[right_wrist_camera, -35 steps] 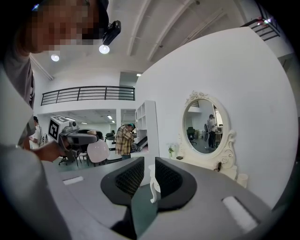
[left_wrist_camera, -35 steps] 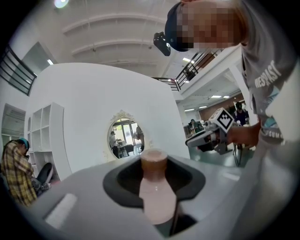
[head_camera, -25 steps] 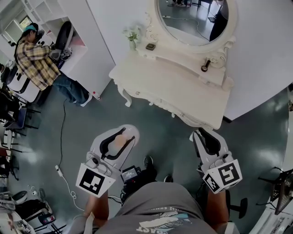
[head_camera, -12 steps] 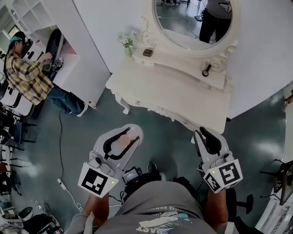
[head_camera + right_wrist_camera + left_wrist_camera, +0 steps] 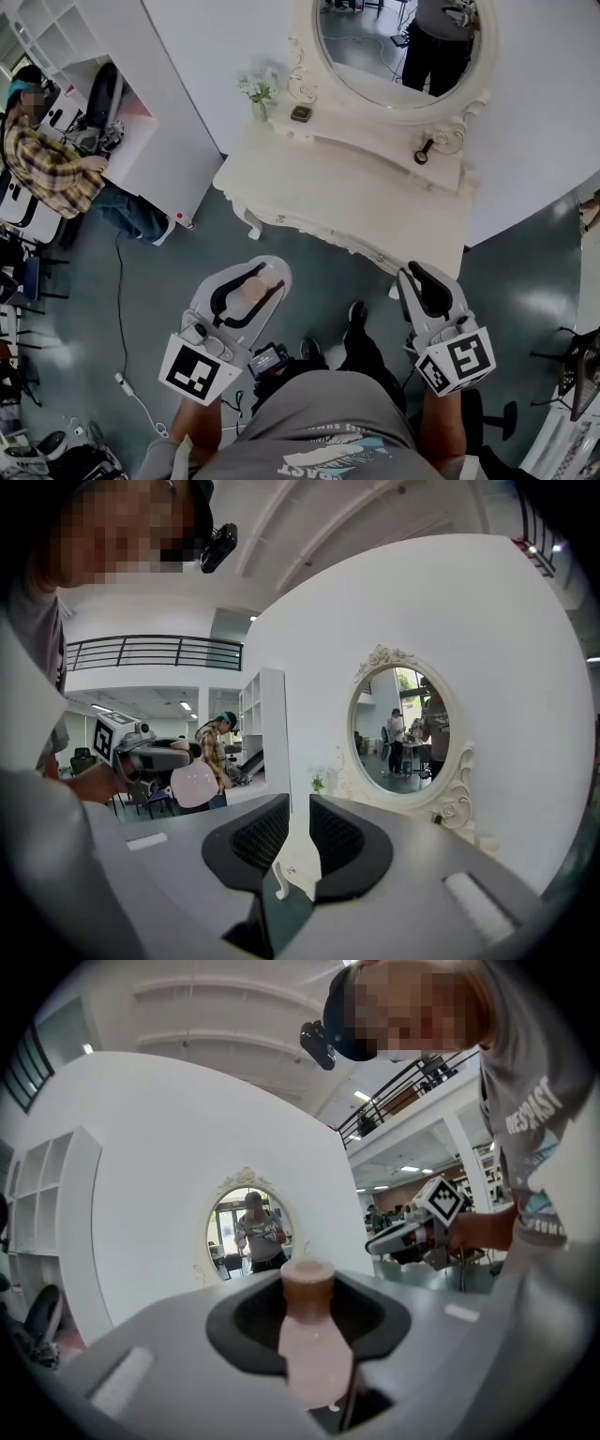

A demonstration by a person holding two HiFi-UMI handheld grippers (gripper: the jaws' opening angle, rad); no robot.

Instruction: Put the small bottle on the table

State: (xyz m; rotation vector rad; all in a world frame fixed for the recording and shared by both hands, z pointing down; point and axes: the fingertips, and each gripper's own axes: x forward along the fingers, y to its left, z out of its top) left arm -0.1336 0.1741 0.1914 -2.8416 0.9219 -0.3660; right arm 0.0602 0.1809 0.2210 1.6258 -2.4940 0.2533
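Pale pink small bottle [image 5: 314, 1354] with a brown cap, clamped between the left gripper [image 5: 255, 275] jaws, over the floor short of the white table [image 5: 356, 202]. Long axis runs along the jaws, cap forward toward the table. Right gripper [image 5: 424, 274]: jaws nearly together, narrow gap, nothing inside.

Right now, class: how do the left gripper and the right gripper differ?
The left gripper holds the bottle between its jaws; the right gripper holds nothing. The left gripper's jaws stand wide around that bottle; the right gripper's stand a narrow gap apart. Both point toward the table.
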